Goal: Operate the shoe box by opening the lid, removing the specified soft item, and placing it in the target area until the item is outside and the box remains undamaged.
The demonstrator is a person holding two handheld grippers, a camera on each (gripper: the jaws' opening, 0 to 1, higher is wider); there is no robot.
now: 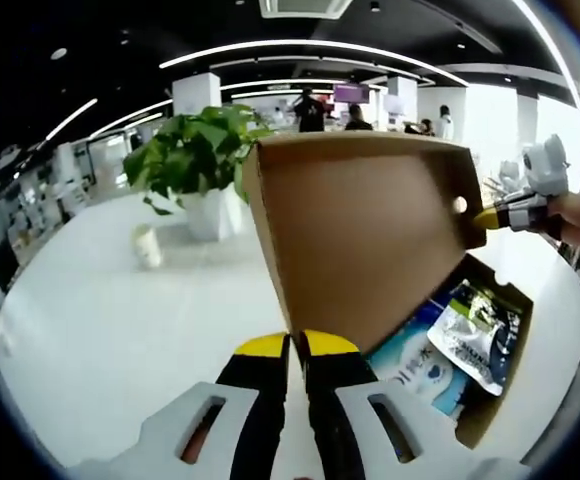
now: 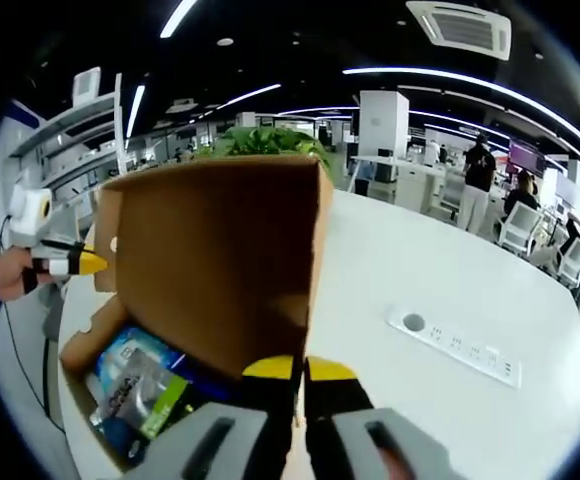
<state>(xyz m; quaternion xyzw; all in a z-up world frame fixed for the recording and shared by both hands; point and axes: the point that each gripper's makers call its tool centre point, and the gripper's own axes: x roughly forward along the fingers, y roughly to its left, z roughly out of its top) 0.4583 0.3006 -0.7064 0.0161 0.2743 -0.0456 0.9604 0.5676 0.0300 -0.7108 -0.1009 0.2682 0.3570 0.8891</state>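
An open-plan office with strip lights overhead lies behind a broad white bench [image 1: 120,330], on which a potted plant [image 1: 198,160] and a small cup [image 1: 147,246] stand well beyond the shoe box [image 1: 490,400]. A socket strip [image 2: 455,345] is set into the bench on the far side in the right gripper view. The box's brown cardboard lid [image 1: 370,240] stands raised almost upright on its hinge, and each gripper holds one end of it: the left gripper [image 1: 297,350] has its yellow-tipped jaws narrowed onto the lid's near edge, and the right gripper [image 2: 298,372] is likewise pinched on the opposite end, so both are closed on the lid. Inside the box, just below the lid, lie soft packets: a silver and green pouch [image 2: 135,395] on top of a blue and white pack [image 1: 410,360], their long sides running along the box. From either gripper the pouch lies down and inward, past the lid's lower edge; the right gripper seems nearer to it. Judging from this, one gripper must free itself from the lid and reach down while the other keeps the lid up.
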